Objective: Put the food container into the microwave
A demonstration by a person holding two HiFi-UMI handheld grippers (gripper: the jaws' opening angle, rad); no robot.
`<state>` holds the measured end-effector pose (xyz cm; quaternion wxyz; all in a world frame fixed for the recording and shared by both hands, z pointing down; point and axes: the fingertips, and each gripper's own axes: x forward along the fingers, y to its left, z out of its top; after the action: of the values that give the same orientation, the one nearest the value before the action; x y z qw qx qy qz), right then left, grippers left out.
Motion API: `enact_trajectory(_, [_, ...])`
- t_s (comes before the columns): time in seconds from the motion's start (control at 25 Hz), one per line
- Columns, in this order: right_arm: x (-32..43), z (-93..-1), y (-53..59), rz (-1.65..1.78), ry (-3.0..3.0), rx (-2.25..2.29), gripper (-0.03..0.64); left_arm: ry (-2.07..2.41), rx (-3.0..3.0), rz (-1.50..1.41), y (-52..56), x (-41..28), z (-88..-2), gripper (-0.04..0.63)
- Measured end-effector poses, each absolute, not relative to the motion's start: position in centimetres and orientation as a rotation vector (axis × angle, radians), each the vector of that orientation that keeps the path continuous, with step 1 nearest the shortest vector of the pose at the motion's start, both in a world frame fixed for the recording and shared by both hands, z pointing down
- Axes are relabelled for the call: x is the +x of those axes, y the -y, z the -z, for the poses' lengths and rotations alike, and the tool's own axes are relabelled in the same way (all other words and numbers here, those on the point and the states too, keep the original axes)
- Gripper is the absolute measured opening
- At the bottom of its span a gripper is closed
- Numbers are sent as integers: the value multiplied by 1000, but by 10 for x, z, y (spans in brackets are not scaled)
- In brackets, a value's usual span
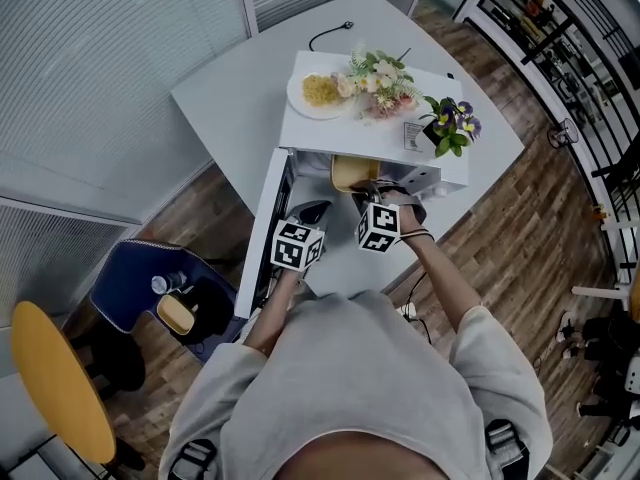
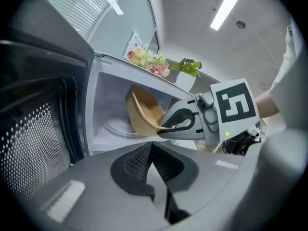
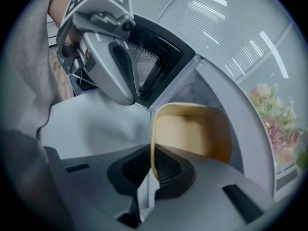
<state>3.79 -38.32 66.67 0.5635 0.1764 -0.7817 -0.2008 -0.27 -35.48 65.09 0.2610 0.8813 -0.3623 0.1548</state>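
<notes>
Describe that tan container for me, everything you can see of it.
The container is a tan, shallow tub with rounded corners and a thin rim, smooth like plastic, with no lid and nothing visible inside. It is tipped up on edge, one wall pinched between the jaws of the right gripper, and sits partly inside the open microwave. Whether it touches the microwave floor I cannot tell.

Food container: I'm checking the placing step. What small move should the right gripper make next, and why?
Probably ease the right gripper forward and level the food container down onto the glass turntable before releasing. Its jaws clamp the container's rim, and the container hangs tilted in the mouth of the open microwave, seemingly not yet set down.
</notes>
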Motion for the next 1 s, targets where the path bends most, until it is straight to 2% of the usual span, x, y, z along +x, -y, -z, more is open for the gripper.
enact_trajectory(1.0, [43, -691, 443, 423, 1792, 498, 17, 982, 2350, -442, 360, -5, -661, 11])
